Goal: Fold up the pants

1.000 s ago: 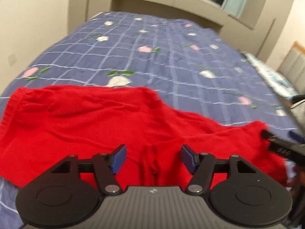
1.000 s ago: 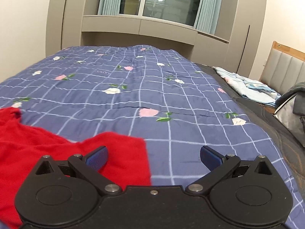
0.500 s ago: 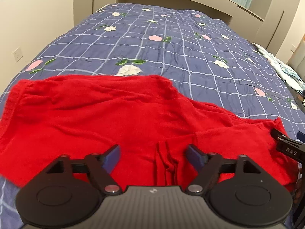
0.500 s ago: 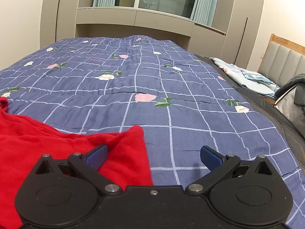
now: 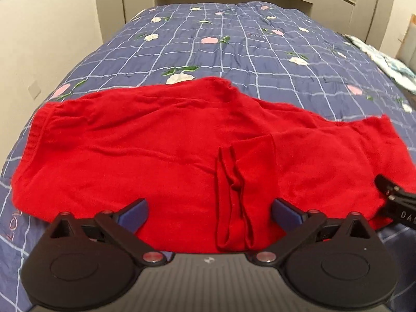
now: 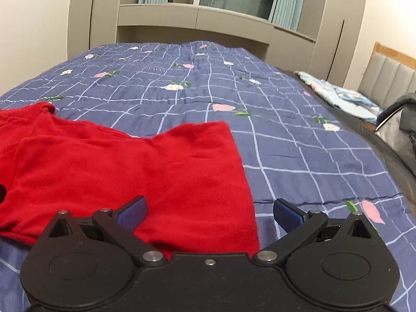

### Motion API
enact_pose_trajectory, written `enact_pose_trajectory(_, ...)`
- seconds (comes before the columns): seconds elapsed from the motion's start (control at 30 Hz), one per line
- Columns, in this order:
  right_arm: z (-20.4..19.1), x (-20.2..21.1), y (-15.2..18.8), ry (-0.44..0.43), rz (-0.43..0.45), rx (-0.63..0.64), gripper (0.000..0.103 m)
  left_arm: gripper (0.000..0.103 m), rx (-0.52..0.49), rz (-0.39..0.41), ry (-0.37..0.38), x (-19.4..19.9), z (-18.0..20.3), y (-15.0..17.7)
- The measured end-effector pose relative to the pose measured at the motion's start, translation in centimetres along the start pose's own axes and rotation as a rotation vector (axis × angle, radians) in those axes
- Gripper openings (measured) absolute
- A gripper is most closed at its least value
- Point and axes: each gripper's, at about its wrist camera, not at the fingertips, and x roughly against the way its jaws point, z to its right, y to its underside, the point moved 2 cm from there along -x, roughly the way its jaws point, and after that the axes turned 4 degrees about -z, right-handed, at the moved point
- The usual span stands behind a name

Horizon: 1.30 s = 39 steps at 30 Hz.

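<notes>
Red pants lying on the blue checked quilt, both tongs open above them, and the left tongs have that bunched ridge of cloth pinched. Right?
Not pinched. The left wrist view shows the left tongs wide open, having just been opening, pads clear of the bunched ridge. The red pants do lie on the quilt, right tongs open too.

Open bed: big flat blue quilt past the red pants, nothing on it.
In the way: bunched ridge of cloth on the pants.
Right side: light blue bedding, grey bundle.
Far end: cupboards, wall.
</notes>
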Motion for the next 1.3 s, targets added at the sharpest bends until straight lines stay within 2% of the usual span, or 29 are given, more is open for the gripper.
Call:
enact_pose_trajectory(0.13, -0.2, 1.6, -0.1, 0.007, 0.024, -0.009, 0.103, 0.102, 0.036, 0.018, -0.02, 1.8, -1.4, 0.1)
enact_pose_trajectory(0.23, -1.6, 3.9, 0.2, -0.042, 0.089, -0.025, 0.103, 0.102, 0.076, 0.041, -0.042, 3.4, -3.3, 0.1)
enact_pose_trajectory(0.47, -9.4, 6.0, -0.1, -0.235, 0.161, 0.159, 0.103, 0.102, 0.19, 0.101, -0.121, 6.2, -9.1, -0.2)
enact_pose_trajectory(0.67, -13.8, 5.2, -0.3, -0.272, 0.135, 0.233, 0.103, 0.102, 0.308, 0.096, -0.173, 6.0, -14.8, 1.1)
enact_pose_trajectory(0.77, -14.7, 4.2, 0.4, -0.258, 0.114, 0.255, 0.103, 0.102, 0.384, 0.098, -0.168, 5.0, -16.8, 2.0)
enact_pose_trajectory(0.87, -14.6, 3.9, 1.4, -0.266, 0.135, 0.236, 0.103, 0.102, 0.475, 0.125, -0.153, 4.2, -18.4, 2.8)
enact_pose_trajectory(0.97, -14.4, 3.7, 1.6, -0.28, 0.129, 0.227, 0.103, 0.102, 0.542, 0.142, -0.107, 3.2, -19.6, 3.4)
enact_pose_trajectory(1.13, -13.6, 3.0, 1.5, -0.328, 0.111, 0.179, 0.103, 0.102, 0.582, 0.154, -0.056, 1.5, -20.1, 3.6)
enact_pose_trajectory(1.2, -13.5, 3.0, 1.6, -0.337, 0.109, 0.169, 0.103, 0.094, 0.569, 0.185, -0.043, 1.3, -19.8, 3.6)
enact_pose_trajectory(1.27, -13.5, 3.1, 1.6, -0.335, 0.112, 0.17, 0.103, 0.082, 0.552, 0.2, -0.019, 1.1, -19.1, 3.4)
enact_pose_trajectory(1.3, -13.5, 3.1, 1.6, -0.332, 0.113, 0.173, 0.103, 0.082, 0.543, 0.205, -0.012, 1.1, -18.6, 3.3)
